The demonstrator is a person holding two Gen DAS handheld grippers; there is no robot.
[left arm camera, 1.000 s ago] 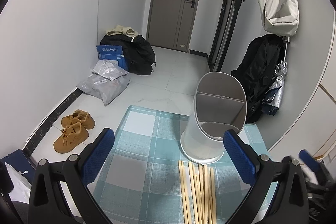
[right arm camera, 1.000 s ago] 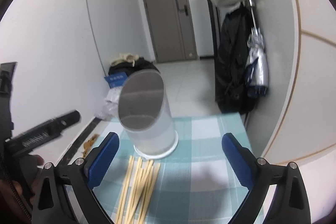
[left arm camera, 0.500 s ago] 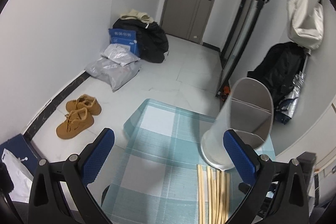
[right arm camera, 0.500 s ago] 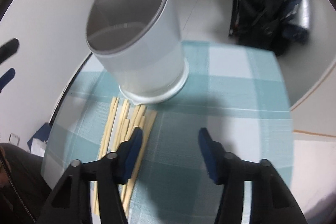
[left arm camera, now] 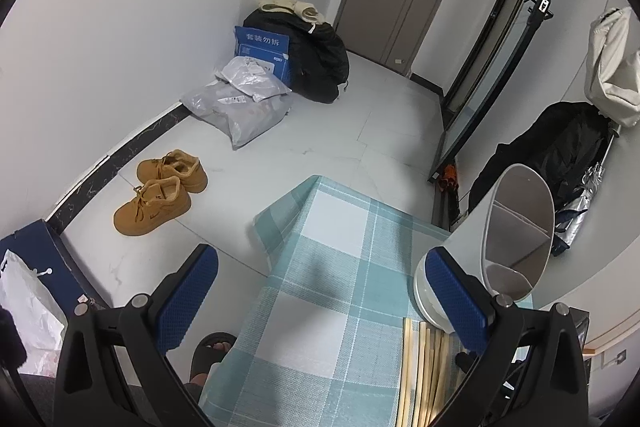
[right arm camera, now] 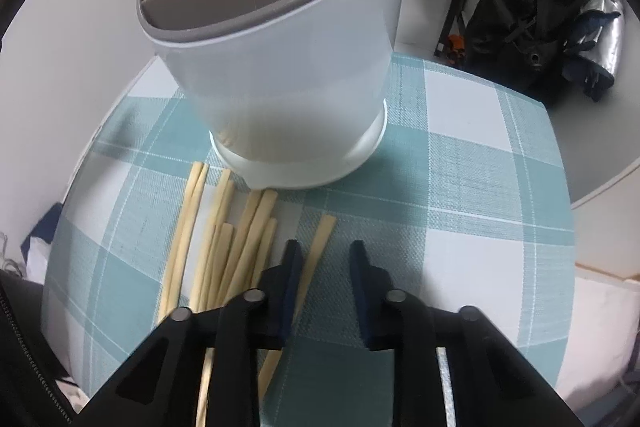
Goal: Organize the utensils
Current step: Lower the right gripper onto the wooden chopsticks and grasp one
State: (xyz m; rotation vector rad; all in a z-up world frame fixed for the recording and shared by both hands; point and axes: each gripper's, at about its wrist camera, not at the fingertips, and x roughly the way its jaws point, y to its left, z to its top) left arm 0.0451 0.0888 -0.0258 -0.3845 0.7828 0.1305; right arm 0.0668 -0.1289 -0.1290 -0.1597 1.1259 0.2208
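A white utensil holder (right arm camera: 288, 87) with grey inner dividers stands on the checked teal tablecloth (right arm camera: 460, 187). Several pale wooden chopsticks (right arm camera: 224, 239) lie loose in front of its base. My right gripper (right arm camera: 324, 251) points down at the cloth, its jaws closing and still a narrow gap apart. The rightmost chopstick (right arm camera: 320, 235) lies in that gap beside the left finger, and no pad presses on it. In the left wrist view the holder (left arm camera: 516, 227) and the chopsticks (left arm camera: 424, 367) sit at the right. My left gripper (left arm camera: 320, 291) hangs wide open and empty over the cloth.
The table's left edge (left arm camera: 280, 227) drops to a tiled floor with tan shoes (left arm camera: 160, 191), grey parcels (left arm camera: 240, 107) and a black bag (left arm camera: 316, 67). A person's foot in a sandal (left arm camera: 212, 351) is under the edge. A black backpack (right arm camera: 520, 7) hangs beyond the table.
My right gripper has sunk toward the table and tipped down over the chopsticks while its jaws narrowed from wide. The left gripper has drifted left, so the holder now sits at its right.
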